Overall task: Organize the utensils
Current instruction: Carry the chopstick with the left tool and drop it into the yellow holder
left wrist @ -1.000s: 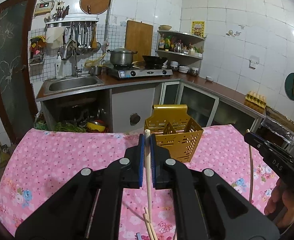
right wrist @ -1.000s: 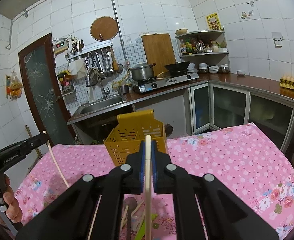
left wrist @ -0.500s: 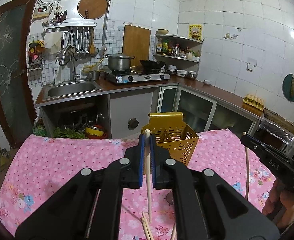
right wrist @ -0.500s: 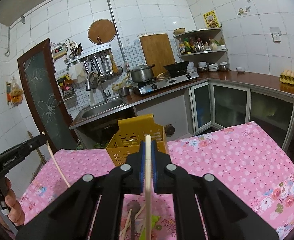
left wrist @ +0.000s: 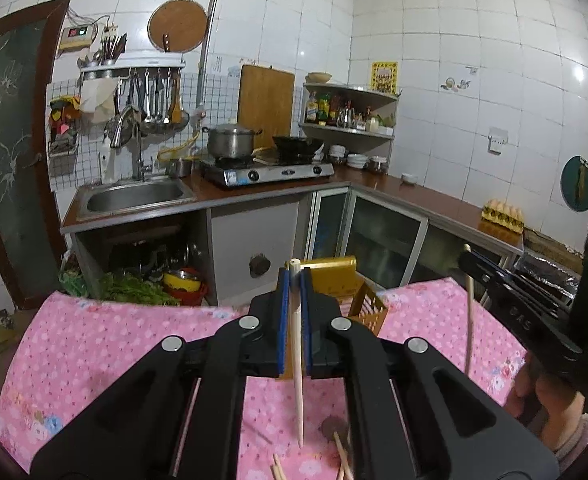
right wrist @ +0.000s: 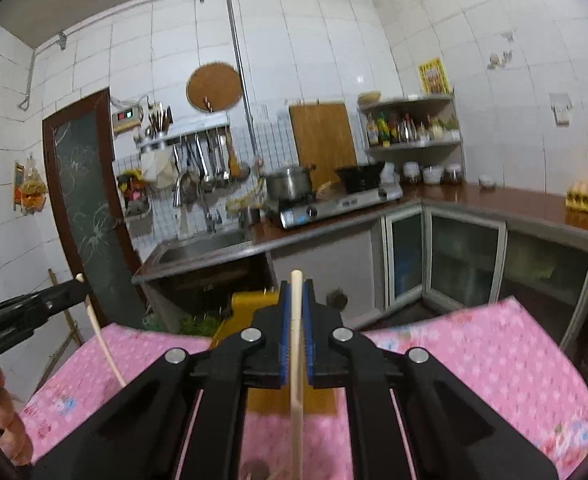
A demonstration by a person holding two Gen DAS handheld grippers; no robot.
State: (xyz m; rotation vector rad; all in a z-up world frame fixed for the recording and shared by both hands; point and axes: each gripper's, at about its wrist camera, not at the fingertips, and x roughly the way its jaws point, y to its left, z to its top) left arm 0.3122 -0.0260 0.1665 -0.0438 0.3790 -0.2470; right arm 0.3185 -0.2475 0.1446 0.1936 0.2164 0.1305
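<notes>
My left gripper [left wrist: 294, 280] is shut on a pale wooden chopstick [left wrist: 297, 360] that hangs down over the pink floral table [left wrist: 94, 344]. My right gripper [right wrist: 296, 292] is shut on a second chopstick [right wrist: 296, 380], held upright. The yellow slotted utensil caddy [left wrist: 364, 304] stands on the table beyond both grippers, mostly hidden behind the jaws; it also shows in the right wrist view [right wrist: 246, 308]. The right gripper and its chopstick [left wrist: 469, 304] show at the right of the left wrist view. The left gripper and its chopstick [right wrist: 104, 344] show at the left of the right wrist view.
More chopsticks [left wrist: 344, 456] and a dark spoon [left wrist: 334, 426] lie on the table under the grippers. Behind the table stand a sink [left wrist: 134, 196], a stove with a pot [left wrist: 230, 142] and a wok, and cabinets. An egg tray [left wrist: 502, 214] sits on the right counter.
Both grippers have risen with their chopsticks. The caddy now sits lower and is more hidden behind the jaws in both views.
</notes>
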